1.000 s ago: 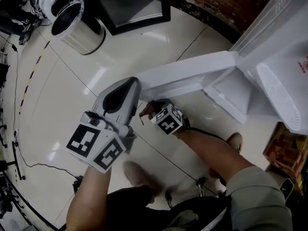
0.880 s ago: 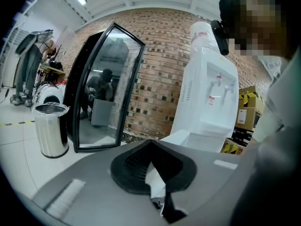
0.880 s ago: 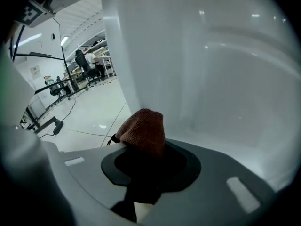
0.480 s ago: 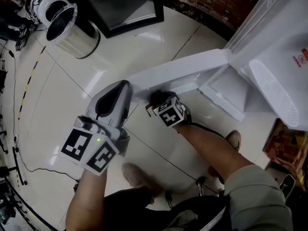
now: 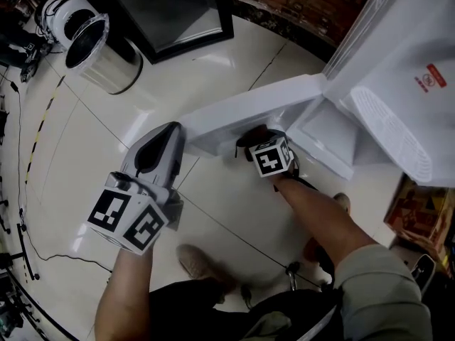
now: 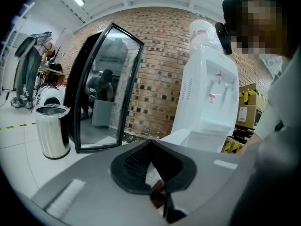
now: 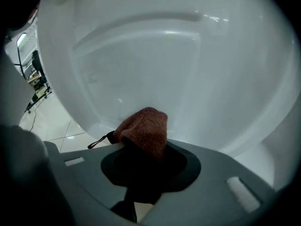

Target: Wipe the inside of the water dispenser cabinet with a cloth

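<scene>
Moved along the door (image 5: 234,116) toward the cabinet (image 5: 340,139), the right hand-held gripper (image 5: 254,139) clamps the cloth (image 7: 146,128), seemingly to wipe inside next; the left hand-held gripper (image 5: 165,137) is closed, empty.

Glossy tiled floor (image 5: 85,133), brick wall (image 5: 306,2), steel bin (image 5: 106,66).

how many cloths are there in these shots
1: a reddish-brown cloth, clamped in the right gripper, close against the open cabinet door on its white inner side. Others could be hidden inside the cabinet.
</scene>
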A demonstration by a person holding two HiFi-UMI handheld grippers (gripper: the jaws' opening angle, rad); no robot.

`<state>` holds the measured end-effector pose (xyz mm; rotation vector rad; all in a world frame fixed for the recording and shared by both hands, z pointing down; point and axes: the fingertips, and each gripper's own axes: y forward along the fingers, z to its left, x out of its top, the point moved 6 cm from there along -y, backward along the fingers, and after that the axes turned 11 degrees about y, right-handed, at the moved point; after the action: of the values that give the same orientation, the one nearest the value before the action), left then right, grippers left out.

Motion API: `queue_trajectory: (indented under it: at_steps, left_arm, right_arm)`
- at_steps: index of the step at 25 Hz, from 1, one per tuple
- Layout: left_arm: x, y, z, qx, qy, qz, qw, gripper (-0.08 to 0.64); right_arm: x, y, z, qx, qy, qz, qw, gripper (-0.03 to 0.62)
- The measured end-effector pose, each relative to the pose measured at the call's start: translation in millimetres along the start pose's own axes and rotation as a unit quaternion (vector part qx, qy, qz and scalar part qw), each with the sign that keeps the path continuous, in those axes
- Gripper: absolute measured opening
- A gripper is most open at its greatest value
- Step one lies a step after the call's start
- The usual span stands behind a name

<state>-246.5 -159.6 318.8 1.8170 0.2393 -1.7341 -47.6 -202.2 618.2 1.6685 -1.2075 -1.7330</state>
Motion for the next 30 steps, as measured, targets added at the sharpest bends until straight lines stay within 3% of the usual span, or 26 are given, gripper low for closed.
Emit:
queue_trajectory:
  at_steps: [11, 21, 30]
  left_arm:
    - [0, 0, -1, 0.006, 0.004, 0.005, 1.0, 0.013]
    - [0, -2, -3, 0.011, 0.011, 0.01, 0.9998, 0.013]
    - [2, 0, 0, 0.028, 0.017, 0.009, 0.9994, 0.013]
  right_arm:
    - [-19, -16, -65, -0.071, 0.049, 0.032, 0.996, 0.104]
    - [-27, -52, -62, -0.037, 0.103, 0.014, 0.994, 0.104]
    - [-51, -72, -119, -0.093, 0.17, 0.01, 0.981, 0.104]
